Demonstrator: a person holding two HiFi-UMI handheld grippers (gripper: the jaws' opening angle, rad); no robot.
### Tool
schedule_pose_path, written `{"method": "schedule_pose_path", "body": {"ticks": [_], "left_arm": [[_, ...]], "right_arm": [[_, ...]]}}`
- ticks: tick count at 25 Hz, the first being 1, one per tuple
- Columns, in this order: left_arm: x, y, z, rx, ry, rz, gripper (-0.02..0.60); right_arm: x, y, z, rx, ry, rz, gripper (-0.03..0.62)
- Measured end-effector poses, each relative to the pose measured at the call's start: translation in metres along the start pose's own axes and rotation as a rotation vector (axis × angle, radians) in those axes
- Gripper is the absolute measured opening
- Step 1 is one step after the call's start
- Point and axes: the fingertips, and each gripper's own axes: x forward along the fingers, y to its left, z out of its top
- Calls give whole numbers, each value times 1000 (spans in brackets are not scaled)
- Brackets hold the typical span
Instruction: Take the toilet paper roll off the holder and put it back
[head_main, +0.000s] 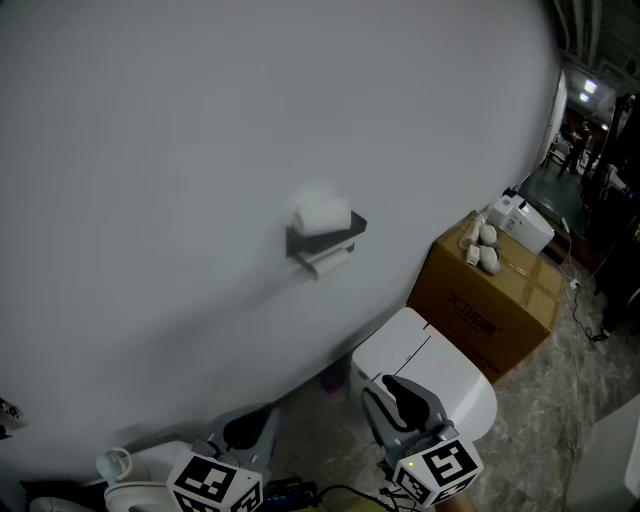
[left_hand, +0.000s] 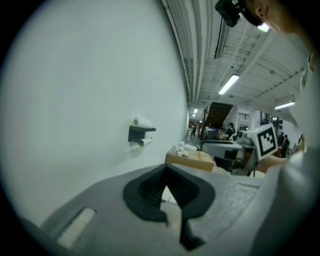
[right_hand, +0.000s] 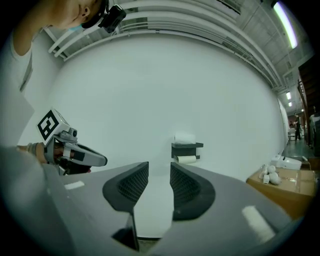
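Note:
A dark grey holder (head_main: 326, 238) is fixed to the white wall. One white toilet paper roll (head_main: 322, 214) rests on its shelf and a second roll (head_main: 331, 261) hangs on the bar beneath. Both grippers are well short of it, at the bottom of the head view. My left gripper (head_main: 243, 430) has its jaw tips touching with nothing held (left_hand: 165, 167). My right gripper (head_main: 392, 388) points level at the holder (right_hand: 186, 148), jaws apart and empty (right_hand: 159, 167). The left gripper view shows the holder (left_hand: 141, 133) far off, left of centre.
A white toilet (head_main: 430, 372) stands below and right of the holder, just ahead of my right gripper. Beside it is a cardboard box (head_main: 490, 298) with small white objects on top. A white jug (head_main: 115, 465) sits low at the left. The hall opens at the far right.

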Motion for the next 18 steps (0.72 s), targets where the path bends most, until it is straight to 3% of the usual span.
{"method": "schedule_pose_path", "body": {"ticks": [9,18], "left_arm": [[13,20,1,-27,8,10,-3],[44,48,23,-25,-8,66,-3]], "right_arm": [[36,-16,12,-95,1,36,147],[95,-38,34,-269,8,143,169]]}}
